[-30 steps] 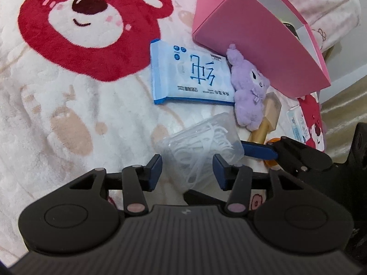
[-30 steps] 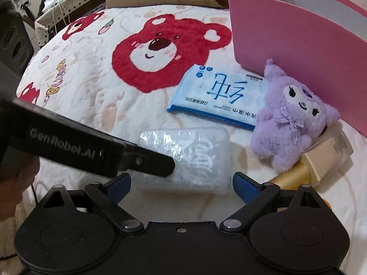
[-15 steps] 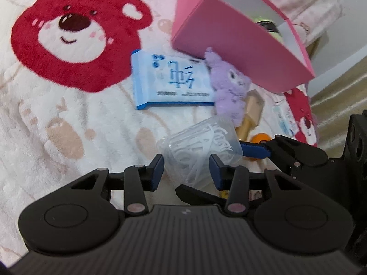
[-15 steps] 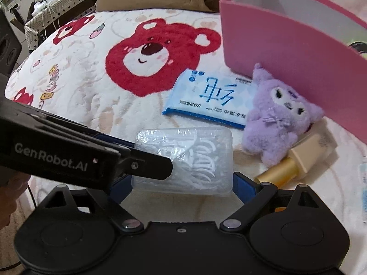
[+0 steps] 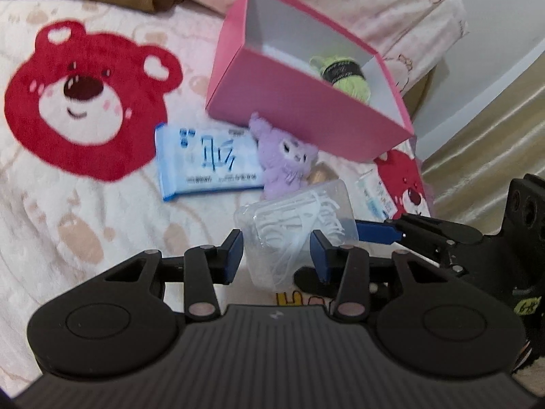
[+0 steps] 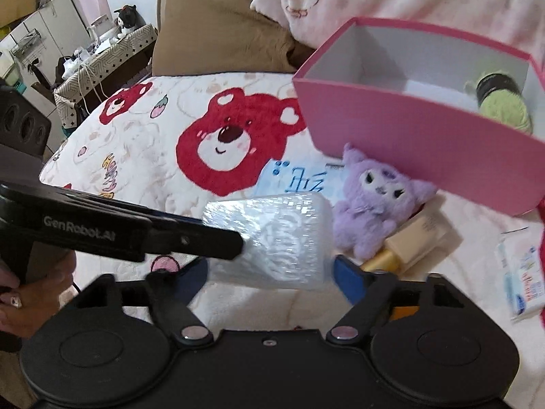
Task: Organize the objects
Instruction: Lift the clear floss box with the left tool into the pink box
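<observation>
The clear floss-pick box hangs above the bed, pinched by the left tool. The right tool is closing around it. The operator carries it level toward the pink box at 12 o'clock.

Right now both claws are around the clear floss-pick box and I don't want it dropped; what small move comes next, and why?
Probably carry the floss-pick box over the pink box's open top. The left claw grips it, the right claw is closing on its ends, and it appears lifted off the blanket. Only green yarn sits inside.
</observation>
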A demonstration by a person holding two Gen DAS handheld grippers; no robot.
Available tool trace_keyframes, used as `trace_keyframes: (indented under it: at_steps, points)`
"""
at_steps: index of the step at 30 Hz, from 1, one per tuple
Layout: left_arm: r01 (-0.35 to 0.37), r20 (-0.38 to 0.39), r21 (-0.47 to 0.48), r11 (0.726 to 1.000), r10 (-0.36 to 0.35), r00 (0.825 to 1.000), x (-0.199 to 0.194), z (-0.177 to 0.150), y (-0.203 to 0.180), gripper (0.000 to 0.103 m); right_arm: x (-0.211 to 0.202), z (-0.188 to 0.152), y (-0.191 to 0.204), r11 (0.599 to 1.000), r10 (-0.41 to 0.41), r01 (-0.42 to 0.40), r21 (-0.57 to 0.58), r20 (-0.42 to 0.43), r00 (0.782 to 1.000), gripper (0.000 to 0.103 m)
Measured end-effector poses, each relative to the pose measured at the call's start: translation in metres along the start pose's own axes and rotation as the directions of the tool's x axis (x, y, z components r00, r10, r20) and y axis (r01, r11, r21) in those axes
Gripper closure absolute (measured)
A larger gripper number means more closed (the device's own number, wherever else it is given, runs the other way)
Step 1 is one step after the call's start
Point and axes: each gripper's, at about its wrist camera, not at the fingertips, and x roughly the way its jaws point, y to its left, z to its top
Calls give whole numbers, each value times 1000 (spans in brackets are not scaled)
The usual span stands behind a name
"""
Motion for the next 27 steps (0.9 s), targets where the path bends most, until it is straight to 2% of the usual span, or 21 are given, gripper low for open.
trace_keyframes:
  at_steps: [4, 10, 14, 20, 27]
  points:
    - [48, 19, -17, 999, -48, 999, -4, 4, -11, 63, -13, 5, -6, 999, -36, 36, -1, 9, 999, 30]
    - [12, 46, 34, 999, -14, 999, -8, 8, -37, 62, -30, 7, -4, 995, -88, 90, -46, 46, 995, 32]
    - [0, 81, 65, 998, -6, 997, -16, 18, -51, 61, -46, 15, -9, 995, -89, 93, -33, 91, 992, 35]
    - [-13, 111, 118, 993, 0, 994, -25, 49, -76, 61, -68, 39, -12, 990, -114, 125, -61, 155, 981, 37]
    - [-17, 113, 117, 993, 4, 994, -16, 99, -94, 60, -79, 84, -35, 991, -125, 132, -31, 174, 977, 41]
